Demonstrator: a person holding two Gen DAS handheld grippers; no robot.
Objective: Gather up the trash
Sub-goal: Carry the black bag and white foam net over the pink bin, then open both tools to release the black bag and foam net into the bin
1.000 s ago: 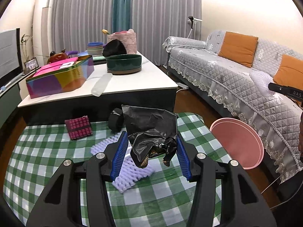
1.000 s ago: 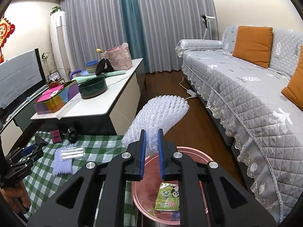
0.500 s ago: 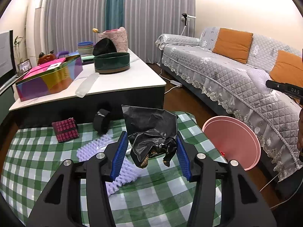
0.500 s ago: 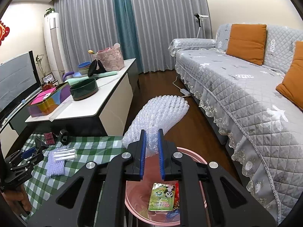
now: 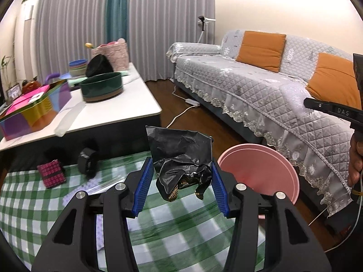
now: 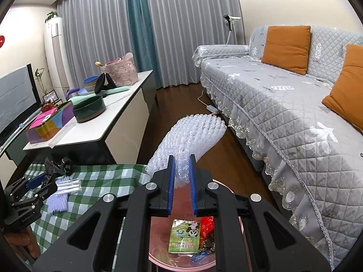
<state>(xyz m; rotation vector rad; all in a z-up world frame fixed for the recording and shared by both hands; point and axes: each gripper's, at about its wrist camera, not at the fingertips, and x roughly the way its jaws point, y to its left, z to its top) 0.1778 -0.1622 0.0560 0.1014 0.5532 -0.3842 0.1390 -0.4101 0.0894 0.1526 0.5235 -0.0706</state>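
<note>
While the left gripper (image 5: 180, 187) clamps black wrapper (image 5: 181, 156), right gripper (image 6: 181, 181) pinches foam netting (image 6: 192, 136)

Living room with drawn curtains

Grey quilted sofa (image 6: 283, 104) with orange cushions (image 6: 285, 45) faces a white-topped table (image 6: 113, 117) across dark wood floor (image 6: 181, 104).

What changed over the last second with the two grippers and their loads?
The left gripper carried the black bag sideways toward the pink basin, which now looms closer. The right gripper crept further over the basin. Both grips unchanged: black bag and white foam net stay clamped; nothing dropped.
</note>
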